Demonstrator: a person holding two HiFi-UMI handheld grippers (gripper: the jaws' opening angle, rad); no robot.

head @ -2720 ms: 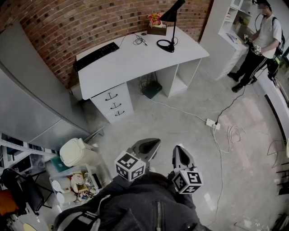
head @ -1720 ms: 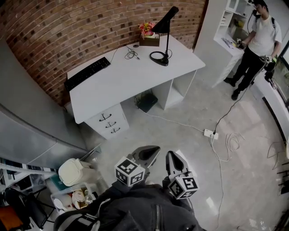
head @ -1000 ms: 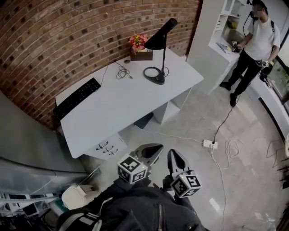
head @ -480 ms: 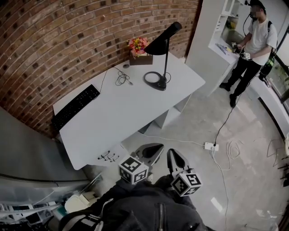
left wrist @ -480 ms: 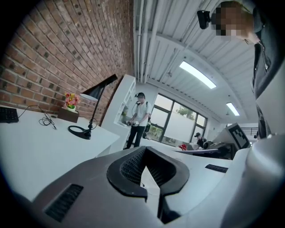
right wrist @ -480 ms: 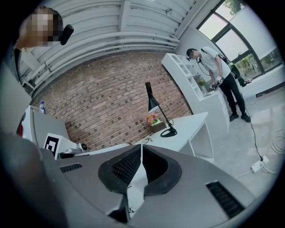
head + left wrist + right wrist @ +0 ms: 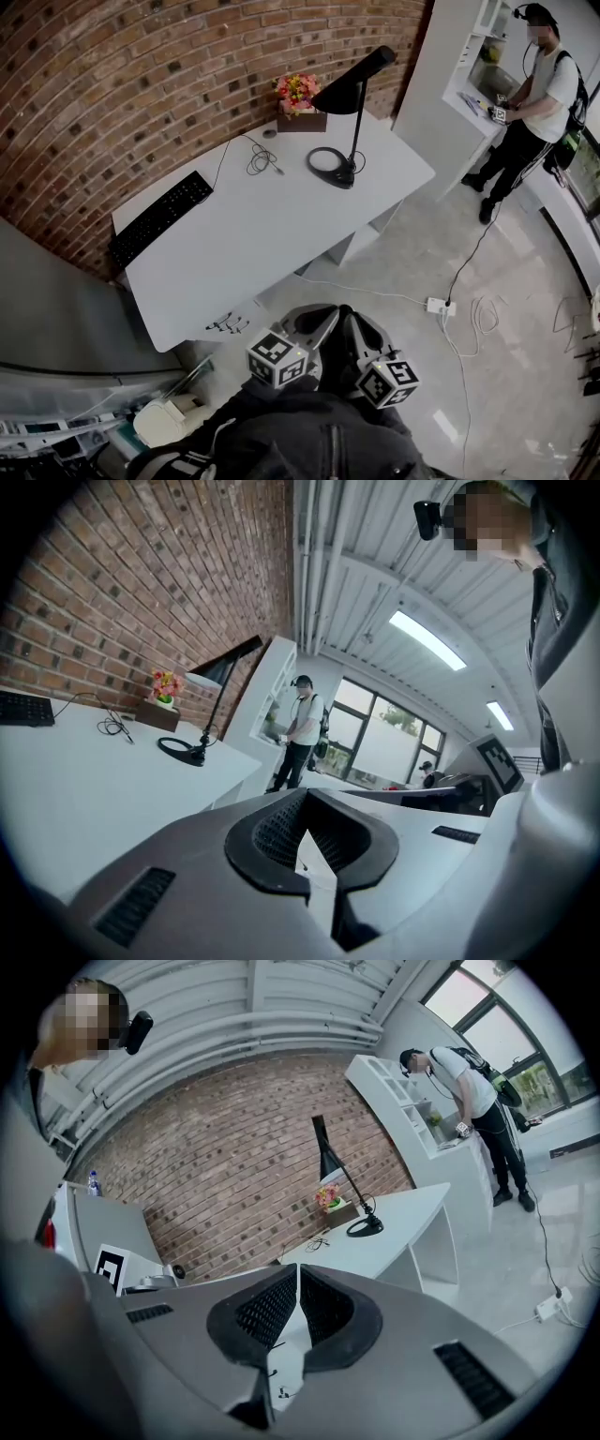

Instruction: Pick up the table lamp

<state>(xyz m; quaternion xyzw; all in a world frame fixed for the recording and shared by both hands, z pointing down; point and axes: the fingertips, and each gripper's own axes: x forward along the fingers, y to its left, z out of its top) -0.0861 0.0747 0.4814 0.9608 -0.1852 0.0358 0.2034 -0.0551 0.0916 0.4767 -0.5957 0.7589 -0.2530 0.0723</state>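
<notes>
The keyboard [image 7: 21, 708] is cut off at the left gripper view's left edge, the drawers [image 7: 228, 323] lie mostly hidden under the counter [image 7: 244, 244], and the coiled cable [image 7: 260, 161] is too small to trace.

No legible words, brands or numbers anywhere. Only square black-and-white marker patterns on the cubes of the left claw [image 7: 323, 319] and right claw [image 7: 354, 323]; keyboard [image 7: 159, 218] keys too small to read.

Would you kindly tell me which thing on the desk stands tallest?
The lamp: its black shade rises on a thin stem above the flowers, cable and keyboard.
</notes>
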